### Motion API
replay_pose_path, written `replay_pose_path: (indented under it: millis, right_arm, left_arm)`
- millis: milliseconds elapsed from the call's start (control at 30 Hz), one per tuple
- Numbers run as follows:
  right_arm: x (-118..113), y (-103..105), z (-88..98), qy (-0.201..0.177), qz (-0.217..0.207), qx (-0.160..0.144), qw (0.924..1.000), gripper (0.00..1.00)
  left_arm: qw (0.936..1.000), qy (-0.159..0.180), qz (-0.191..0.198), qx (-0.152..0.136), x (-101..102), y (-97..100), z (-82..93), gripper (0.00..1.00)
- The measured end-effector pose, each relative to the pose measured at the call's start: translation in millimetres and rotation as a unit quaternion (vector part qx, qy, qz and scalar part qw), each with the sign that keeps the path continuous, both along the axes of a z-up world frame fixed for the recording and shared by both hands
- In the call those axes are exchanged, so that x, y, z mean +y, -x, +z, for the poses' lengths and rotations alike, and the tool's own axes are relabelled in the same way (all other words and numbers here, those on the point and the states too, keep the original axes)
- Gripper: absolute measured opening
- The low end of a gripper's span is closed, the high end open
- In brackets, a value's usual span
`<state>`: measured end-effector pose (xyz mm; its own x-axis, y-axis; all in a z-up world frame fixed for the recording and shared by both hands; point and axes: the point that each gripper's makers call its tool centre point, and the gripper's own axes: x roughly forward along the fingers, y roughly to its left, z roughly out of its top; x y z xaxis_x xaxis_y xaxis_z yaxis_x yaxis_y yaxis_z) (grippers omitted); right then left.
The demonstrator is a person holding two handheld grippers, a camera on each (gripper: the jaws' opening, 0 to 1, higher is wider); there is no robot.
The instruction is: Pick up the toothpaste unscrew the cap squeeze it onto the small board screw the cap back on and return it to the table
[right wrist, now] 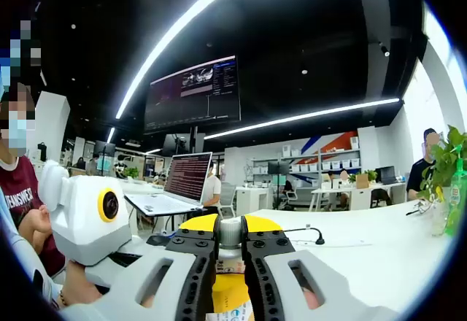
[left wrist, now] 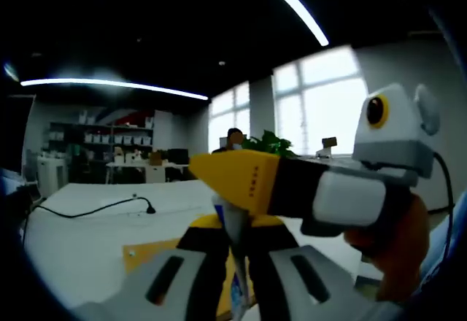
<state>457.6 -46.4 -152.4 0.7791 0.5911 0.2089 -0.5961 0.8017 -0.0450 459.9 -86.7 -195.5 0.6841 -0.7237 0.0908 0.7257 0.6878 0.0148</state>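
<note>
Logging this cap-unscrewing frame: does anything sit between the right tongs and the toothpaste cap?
Nothing visible. In the right gripper view the right tongs are closed on the toothpaste cap. In the left gripper view the left tongs clamp the toothpaste tube, with the yellow board on the white table beneath.

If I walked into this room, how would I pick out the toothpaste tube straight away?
Find the long white table. Above it two yellow-tipped grippers meet; the toothpaste tube stands upright in the left gripper, while the right gripper closes on its white cap. Nothing else there is held.
</note>
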Motion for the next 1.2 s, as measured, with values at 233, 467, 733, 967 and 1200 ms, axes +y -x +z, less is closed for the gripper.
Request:
replay_pose_path:
  millis: [233,467,733,967,1200]
  right_arm:
    - [-3,4,3.1,-0.033,0.026,0.015,0.999,0.1]
    - [-4,7,2.0,-0.033,0.027,0.009,0.999,0.1]
    - [-1,10,3.1,-0.022,0.035,-0.002,0.9992,0.1]
    - [0,11,1.3,-0.007,0.043,-0.004,0.999,0.11]
    - [5,27,19.2,0.005,0.075,-0.032,0.9967,0.33]
  left_arm:
    - [0.9995,-0.015,0.022,-0.017,2,4.4,-0.2,0.07]
    - [0.9994,-0.019,0.02,-0.019,1,5.0,-2.2,0.07]
    - [0.9995,-0.019,0.001,-0.027,3,6.6,-1.0,0.07]
    - [0.9996,-0.002,-0.02,-0.017,2,7.2,-0.9,0.07]
    - [0.9956,0.034,-0.087,-0.002,6,17.9,10.6,0.07]
